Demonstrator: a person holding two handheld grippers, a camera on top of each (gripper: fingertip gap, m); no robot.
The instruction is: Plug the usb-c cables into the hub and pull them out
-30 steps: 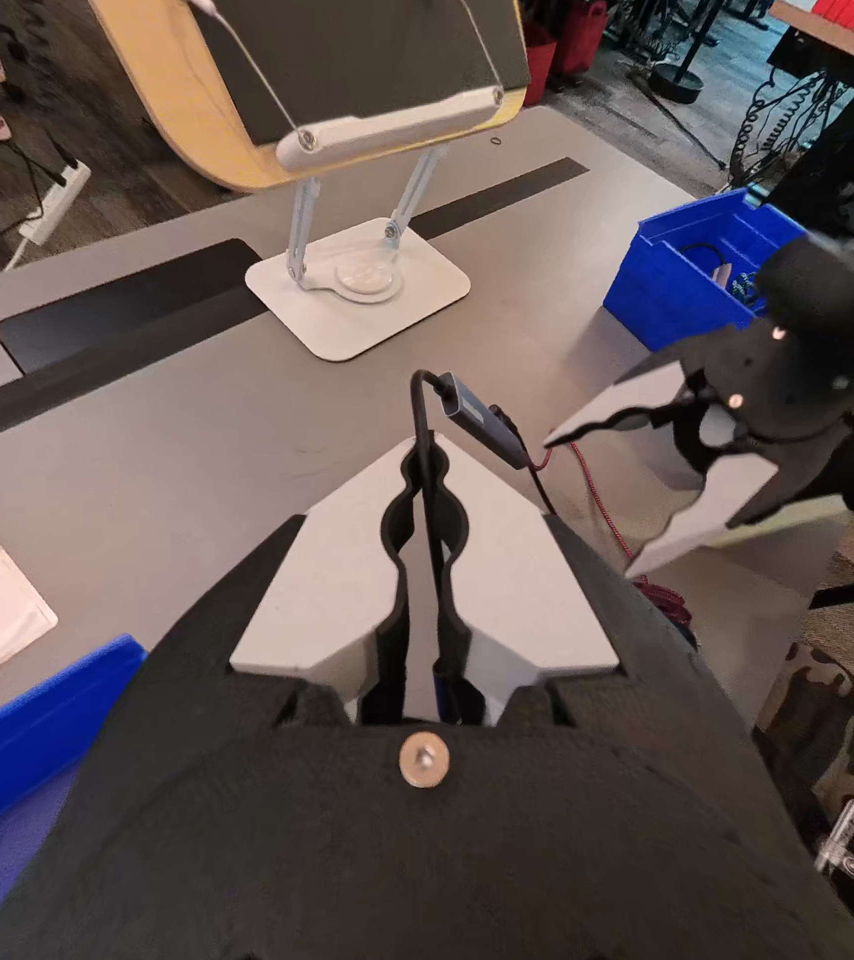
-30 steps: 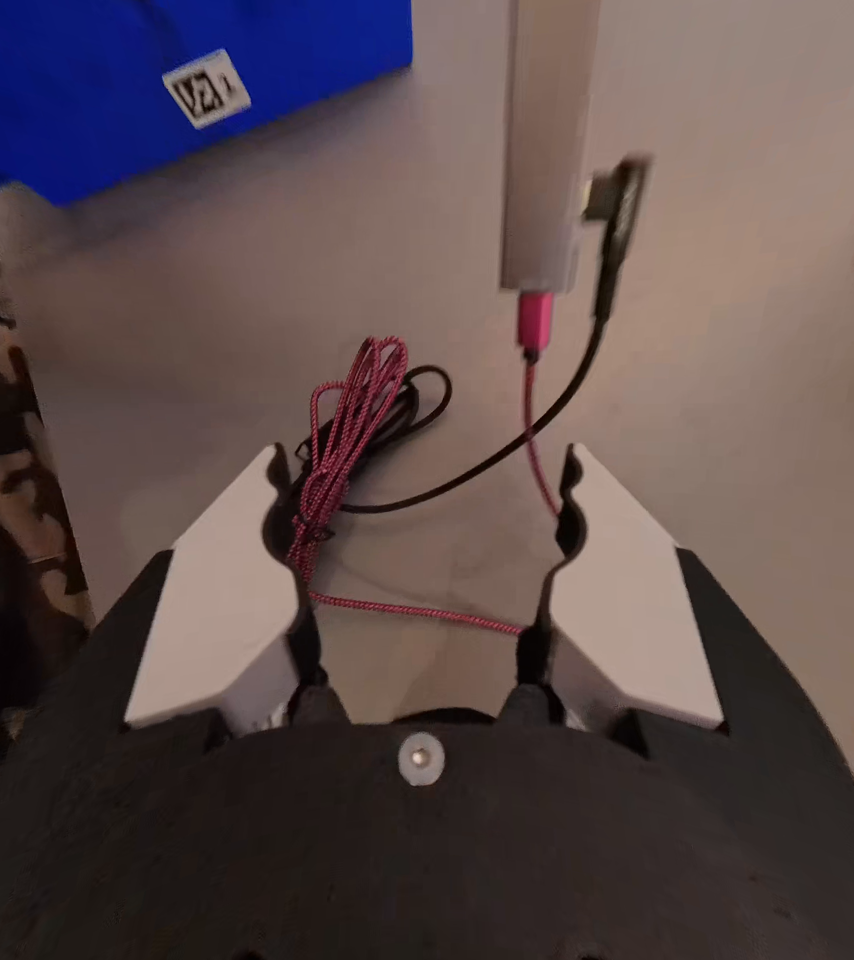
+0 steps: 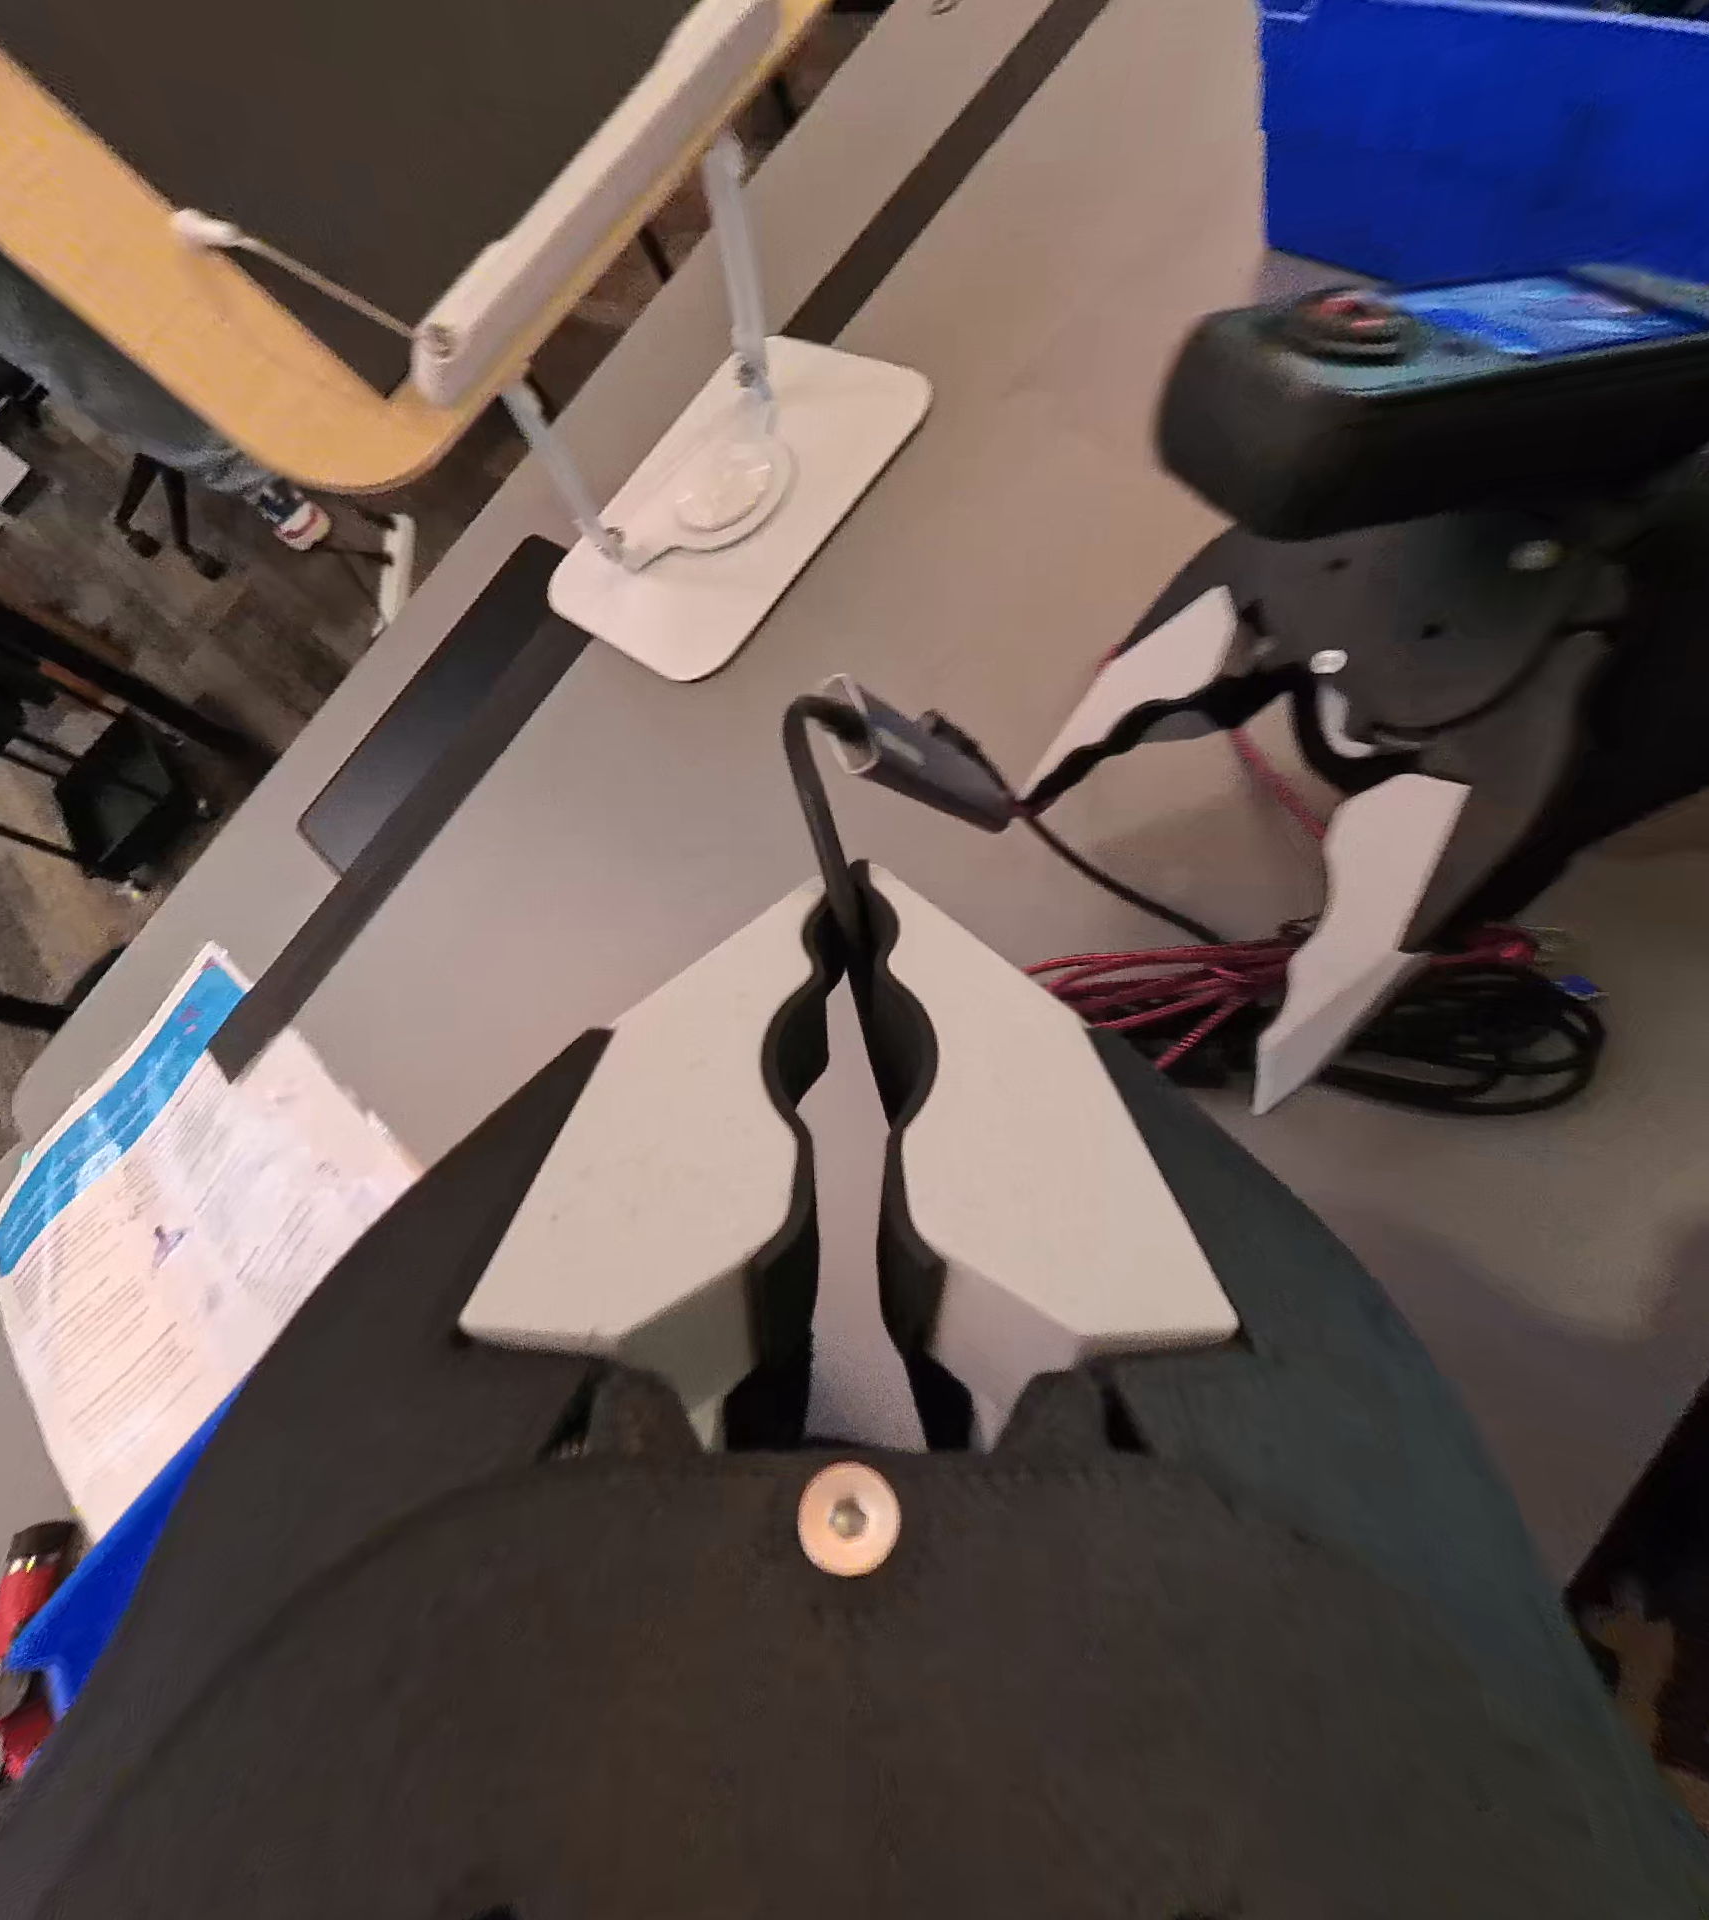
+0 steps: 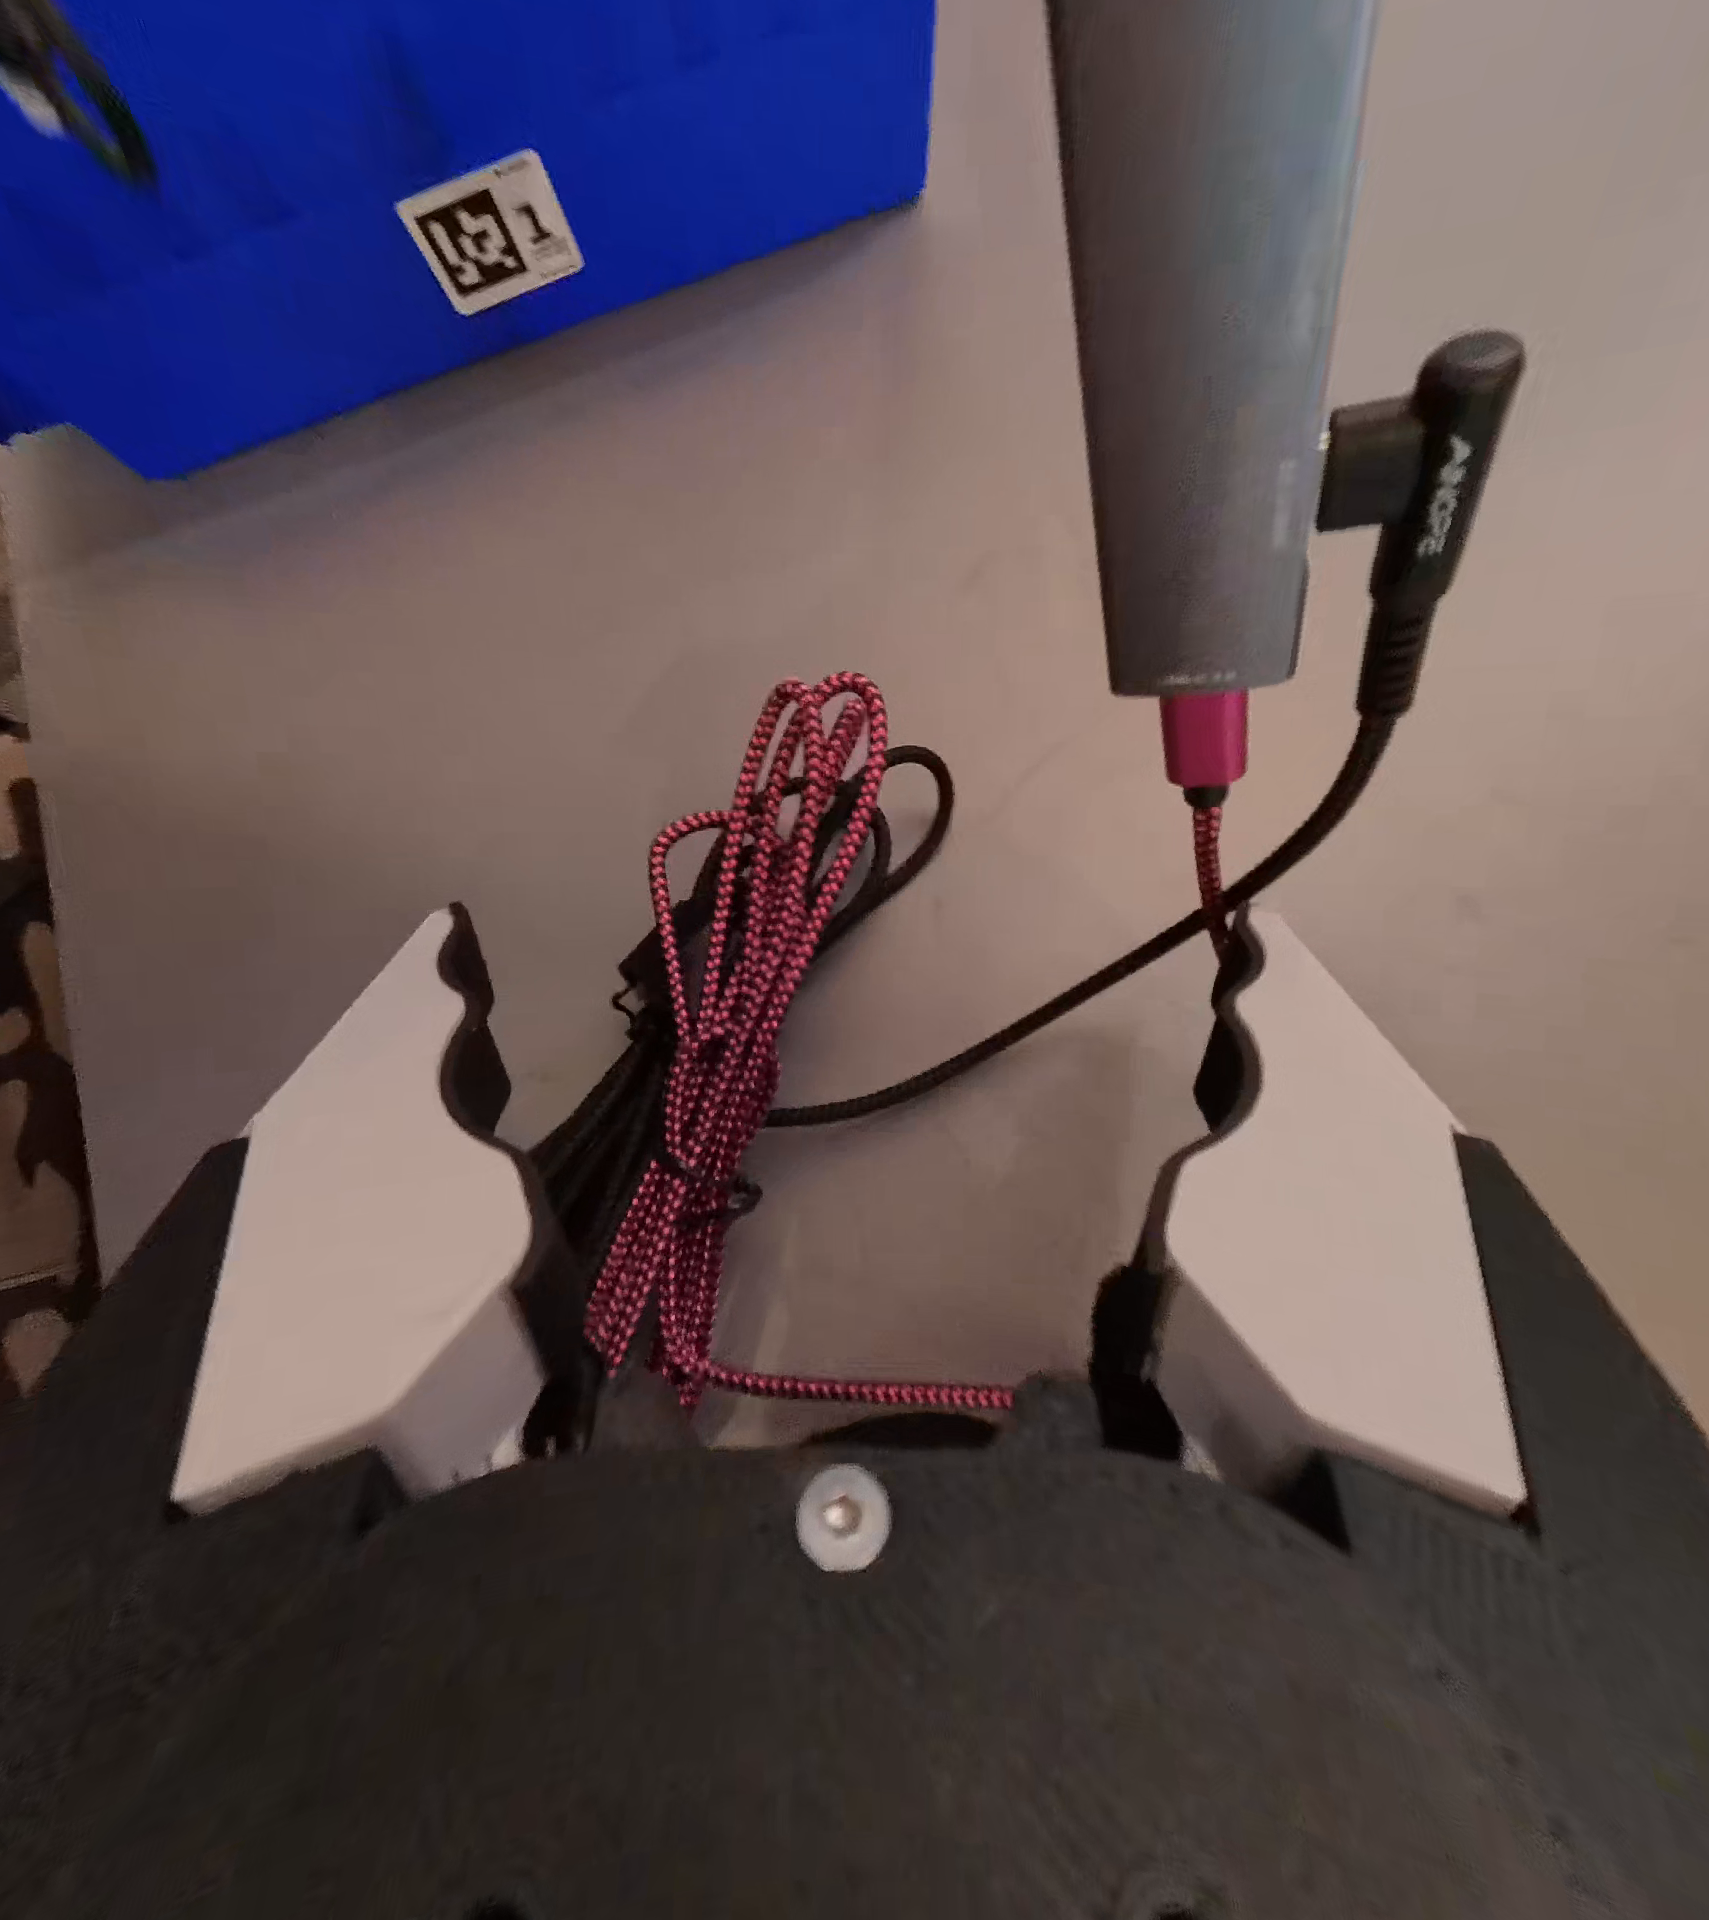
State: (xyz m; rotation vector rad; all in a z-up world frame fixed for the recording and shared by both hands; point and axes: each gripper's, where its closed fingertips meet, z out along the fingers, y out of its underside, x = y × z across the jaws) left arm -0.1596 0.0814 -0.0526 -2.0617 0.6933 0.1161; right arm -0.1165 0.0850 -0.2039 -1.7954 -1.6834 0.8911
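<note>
My left gripper (image 3: 845, 883) is shut on the black lead cable (image 3: 814, 790) of the grey hub (image 3: 923, 753) and holds the hub above the table. In the right wrist view the hub (image 4: 1203, 364) points down toward me. A pink plug (image 4: 1205, 738) sits in its end, and a black right-angle plug (image 4: 1421, 457) sits in its side with a sliver of metal showing. My right gripper (image 4: 850, 920) is open and empty just below the hub, with the pink cable running past its right finger. It also shows open in the left wrist view (image 3: 1151, 945).
The coiled pink cable (image 4: 756, 987) and black cable (image 4: 912, 790) lie on the grey table (image 4: 414, 623) between my right fingers. A blue bin (image 4: 414, 208) stands beyond them. A white tablet stand (image 3: 741, 509), a paper leaflet (image 3: 175, 1195) and another blue bin (image 3: 102, 1558) are to the left. My hands' fingertips stand some 15 centimetres from each other.
My right gripper has moved closer to the hub, still open. My left gripper has tilted, still shut on the hub's cable.
</note>
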